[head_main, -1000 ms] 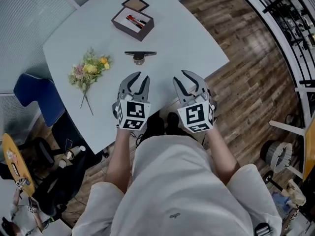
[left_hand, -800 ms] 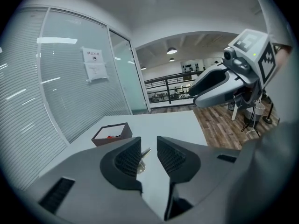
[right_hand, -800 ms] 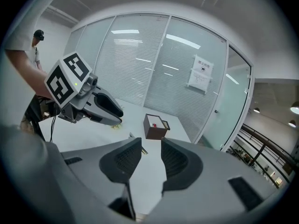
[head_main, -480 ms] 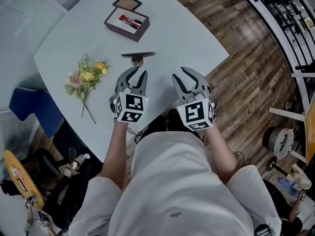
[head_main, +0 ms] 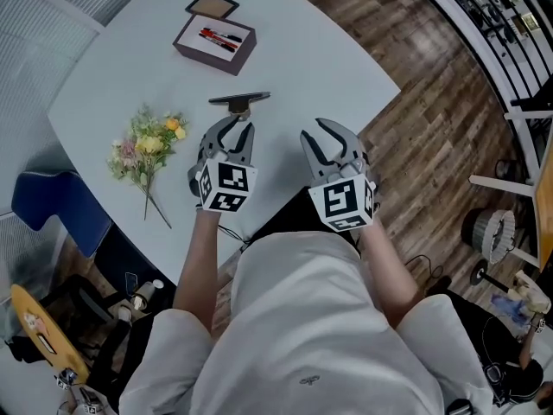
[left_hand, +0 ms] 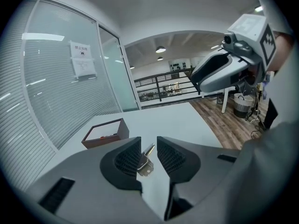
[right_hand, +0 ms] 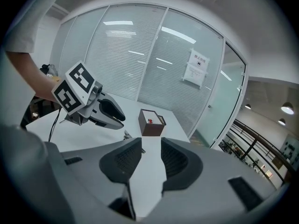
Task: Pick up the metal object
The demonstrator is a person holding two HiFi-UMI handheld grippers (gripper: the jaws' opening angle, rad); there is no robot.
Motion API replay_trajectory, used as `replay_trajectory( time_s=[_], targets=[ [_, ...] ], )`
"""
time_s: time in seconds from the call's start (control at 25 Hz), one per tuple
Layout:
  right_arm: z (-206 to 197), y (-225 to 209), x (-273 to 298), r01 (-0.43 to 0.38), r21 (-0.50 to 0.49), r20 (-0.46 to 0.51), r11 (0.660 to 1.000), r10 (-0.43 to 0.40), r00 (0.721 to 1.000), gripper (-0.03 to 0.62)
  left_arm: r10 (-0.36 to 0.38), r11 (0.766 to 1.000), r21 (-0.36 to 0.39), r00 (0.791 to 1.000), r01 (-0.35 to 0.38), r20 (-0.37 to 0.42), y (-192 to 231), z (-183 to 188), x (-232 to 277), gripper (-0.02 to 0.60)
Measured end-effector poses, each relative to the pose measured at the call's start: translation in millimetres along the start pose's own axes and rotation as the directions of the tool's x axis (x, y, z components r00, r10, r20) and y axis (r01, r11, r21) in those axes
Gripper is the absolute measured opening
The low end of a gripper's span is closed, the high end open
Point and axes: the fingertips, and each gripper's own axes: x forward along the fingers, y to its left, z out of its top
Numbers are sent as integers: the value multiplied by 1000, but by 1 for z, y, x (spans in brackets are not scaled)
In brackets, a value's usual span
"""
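Observation:
The metal object [head_main: 239, 101], a flat dark bar on a small brass-coloured base, lies on the white table [head_main: 328, 50]. My left gripper [head_main: 234, 128] is just short of it and pointing at it, jaws a narrow gap apart with nothing between them. In the left gripper view the metal object [left_hand: 145, 160] shows through that gap, just past the left gripper's [left_hand: 148, 146] tips. My right gripper [head_main: 323, 137] hovers over the table's near edge, open and empty. In the right gripper view the right gripper [right_hand: 151, 148] has only table between its jaws, and the left gripper [right_hand: 105, 110] is at the left.
A dark open box [head_main: 216, 41] holding pens stands at the table's far side, its lid [head_main: 212, 4] behind it. A small flower bunch [head_main: 147, 145] lies to the left. A blue chair [head_main: 52, 206] sits off the table's left edge. Wood floor lies to the right.
My left gripper has moved forward towards the metal object and its jaws have narrowed. The right gripper has stayed about where it was.

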Motion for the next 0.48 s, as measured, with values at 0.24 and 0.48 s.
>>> replay_trajectory(
  time_s=[0.24,0.48],
  targets=[
    [3,5,8,1,0,-15,1000,-1,1000,137,-20,1000,12,1000,21,-16,8,-12,11,110],
    [-2,8,17,-2,5,-38,1000,2,999,135,-33,999,24,999,34,-36,13,-26,23,110]
  ],
)
